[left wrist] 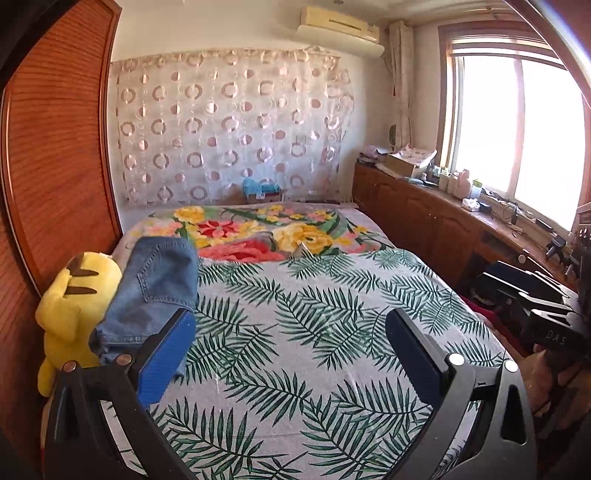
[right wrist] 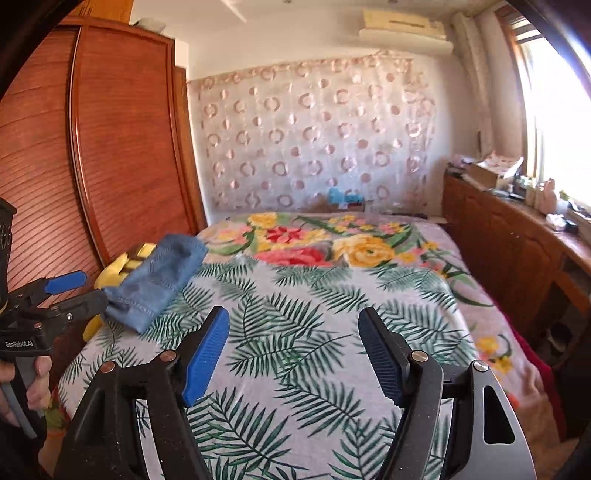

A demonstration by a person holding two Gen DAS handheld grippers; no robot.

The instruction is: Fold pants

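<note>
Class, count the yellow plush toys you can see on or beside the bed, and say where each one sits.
1. The yellow plush toy sits at the bed's left edge by the wooden wardrobe, partly covered by the folded jeans lying against it. Others may be hidden.

A bed spread with a grey cotton sheet printed with green palm leaves [left wrist: 295,314] fills the middle. A fleece blanket with red and yellow flowers [left wrist: 258,232] covers its far end. A yellow plush toy [left wrist: 74,295] sits at the bed's left edge, beside a tall slatted wooden wardrobe [left wrist: 55,147]. A sheer curtain with pink rings [left wrist: 229,125] hangs on the far wall, a white air conditioner [left wrist: 340,29] above it. Low wooden cabinets [left wrist: 424,210] run under the bright window [left wrist: 517,129] on the right.
</note>
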